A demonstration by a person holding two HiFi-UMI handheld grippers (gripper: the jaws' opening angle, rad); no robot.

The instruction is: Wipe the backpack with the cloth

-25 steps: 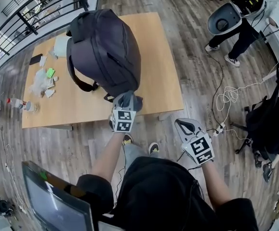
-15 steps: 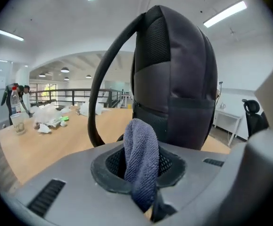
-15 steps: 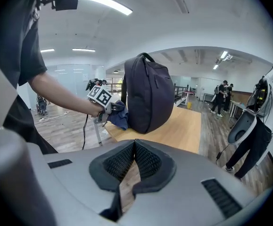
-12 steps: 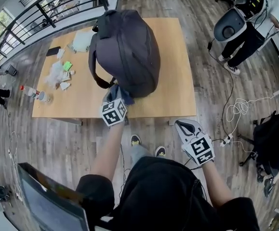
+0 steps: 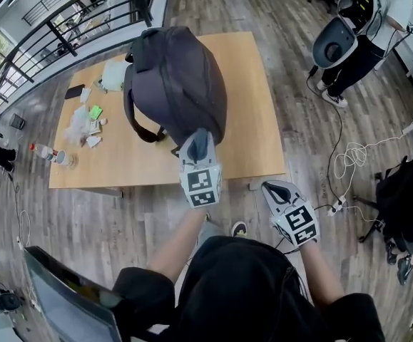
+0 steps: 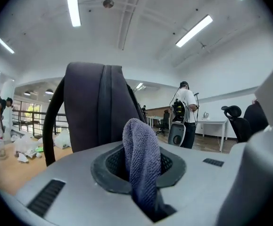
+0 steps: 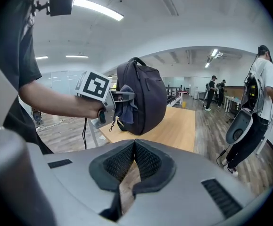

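Observation:
A dark grey backpack [image 5: 177, 84] stands on the wooden table [image 5: 256, 120], its black straps on the left side. My left gripper [image 5: 197, 147] is shut on a folded blue-grey cloth [image 6: 141, 159], which it holds against the near end of the backpack [image 6: 94, 107]. From the right gripper view, the cloth [image 7: 126, 109] hangs from the left gripper [image 7: 115, 100] right at the backpack [image 7: 143, 95]. My right gripper [image 5: 277, 189] hovers off the table's near right corner, over the floor. It is shut with nothing between its pads [image 7: 122, 161].
Left of the backpack on the table lie a white bag [image 5: 113, 73], a phone [image 5: 74, 91], scraps of paper [image 5: 85, 123] and a bottle [image 5: 46, 152]. A person with a white device [image 5: 334, 38] stands far right. Cables [image 5: 349, 155] trail over the floor.
My left gripper has risen with the cloth along the backpack's near end, dipping left first and now higher and to the right. The right gripper has stayed put.

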